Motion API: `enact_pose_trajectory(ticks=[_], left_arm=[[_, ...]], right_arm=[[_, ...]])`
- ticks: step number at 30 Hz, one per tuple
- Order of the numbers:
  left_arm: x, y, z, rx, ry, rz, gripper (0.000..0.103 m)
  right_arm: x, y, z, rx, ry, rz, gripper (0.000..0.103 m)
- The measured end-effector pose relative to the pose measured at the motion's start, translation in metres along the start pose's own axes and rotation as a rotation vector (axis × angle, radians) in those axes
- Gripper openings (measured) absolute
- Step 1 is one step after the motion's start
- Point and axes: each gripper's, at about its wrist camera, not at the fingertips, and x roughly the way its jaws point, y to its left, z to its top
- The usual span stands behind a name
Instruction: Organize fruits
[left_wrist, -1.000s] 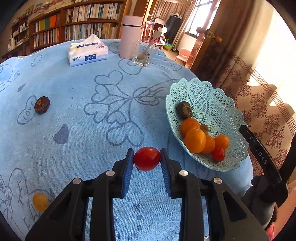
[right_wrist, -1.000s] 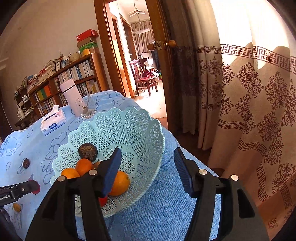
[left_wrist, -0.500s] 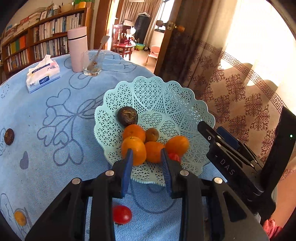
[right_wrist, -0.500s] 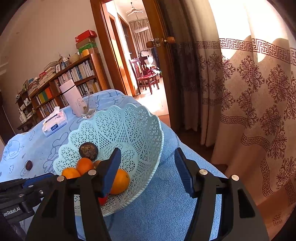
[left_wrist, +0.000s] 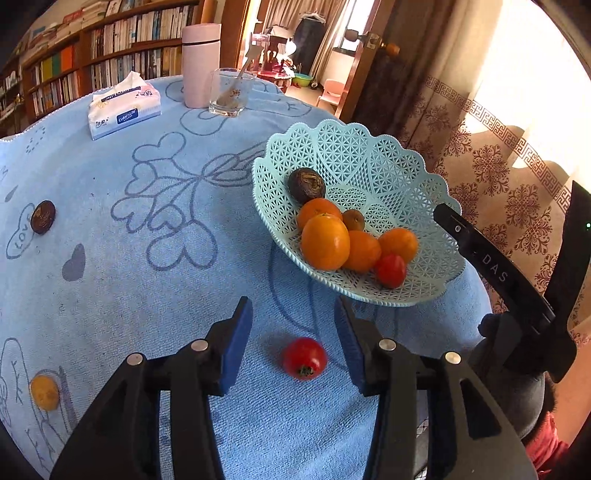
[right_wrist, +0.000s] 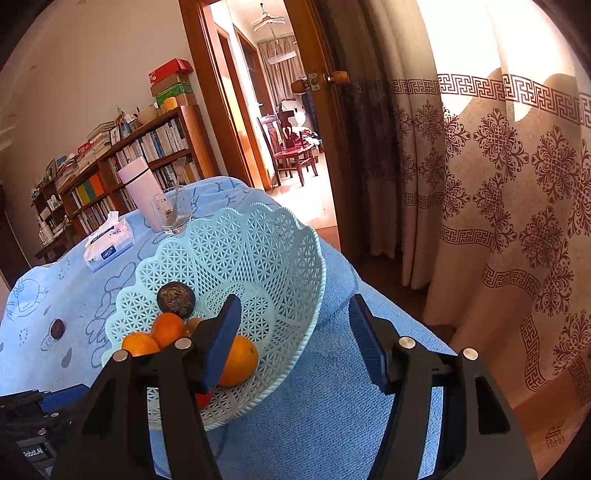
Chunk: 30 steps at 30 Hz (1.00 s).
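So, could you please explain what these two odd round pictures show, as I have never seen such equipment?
Each picture comes from a fisheye camera on a handheld gripper, looking along its two black fingers. A person holds one gripper per hand. The left gripper is open and empty above a red tomato lying on the blue tablecloth. The right gripper is open too, beside the pale lattice basket of oranges. Two dark fruits, one on the cloth and one in the basket, and a small yellow one are also visible.

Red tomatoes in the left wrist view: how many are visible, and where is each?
2. One tomato lies on the blue tablecloth between the open left gripper fingers; the other sits in the basket beside the oranges. More may hide beneath.
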Motion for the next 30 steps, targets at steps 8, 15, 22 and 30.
enact_pose_trajectory(ticks=[8,15,22,30], left_arm=[[0.024,-0.004,-0.019,0.026,0.069,0.019,0.046],[0.024,-0.013,-0.024,0.084,0.059,0.056,0.038],[0.012,-0.029,-0.024,0.141,0.041,0.026,0.029],[-0.014,-0.048,0.001,0.176,-0.071,-0.008,0.029]], right_arm=[[0.000,-0.001,0.000,0.001,0.001,0.005,0.063],[0.000,-0.002,0.001,0.002,0.004,0.009,0.063],[0.000,-0.002,0.001,0.001,0.005,0.009,0.064],[0.000,0.000,0.001,-0.001,-0.003,0.005,0.069]])
